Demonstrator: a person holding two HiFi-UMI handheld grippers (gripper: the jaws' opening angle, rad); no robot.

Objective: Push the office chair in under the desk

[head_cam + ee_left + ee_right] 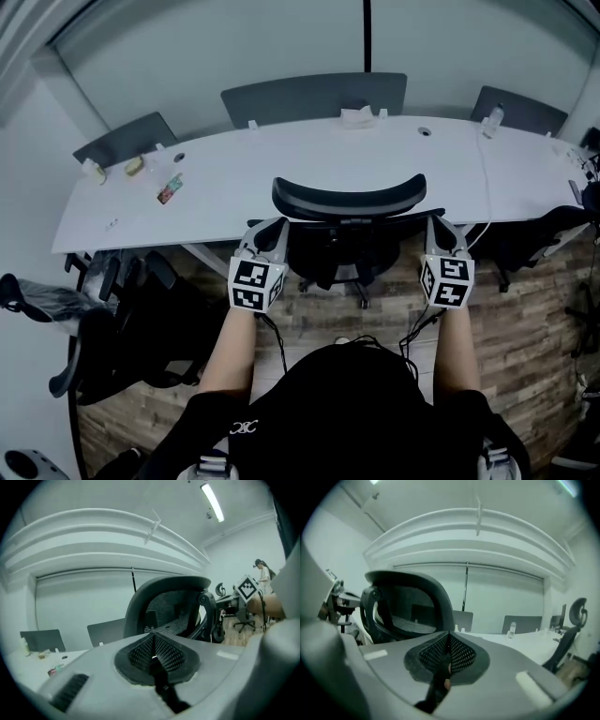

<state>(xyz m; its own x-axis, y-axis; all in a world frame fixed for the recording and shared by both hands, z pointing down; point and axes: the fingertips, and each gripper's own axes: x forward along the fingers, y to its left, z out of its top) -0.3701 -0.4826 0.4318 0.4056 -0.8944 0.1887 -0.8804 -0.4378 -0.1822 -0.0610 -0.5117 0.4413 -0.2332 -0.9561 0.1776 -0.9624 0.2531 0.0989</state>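
Observation:
The black mesh office chair (349,199) stands at the near edge of the long white desk (281,164), its backrest facing me and its wheeled base on the wooden floor. My left gripper (272,230) is at the backrest's left side and my right gripper (437,230) at its right side, both level with the desk edge. In the left gripper view the jaws (153,656) are shut with nothing between them, and the chair back (164,606) rises just beyond. The right gripper (449,651) is also shut and empty, with the chair back (410,604) to its left.
Another black chair (122,319) stands close on the left and one (534,239) on the right. Grey chairs (314,94) line the desk's far side. Small items (170,188), tissues (357,116) and a bottle (492,117) lie on the desk. A person (265,571) stands far off.

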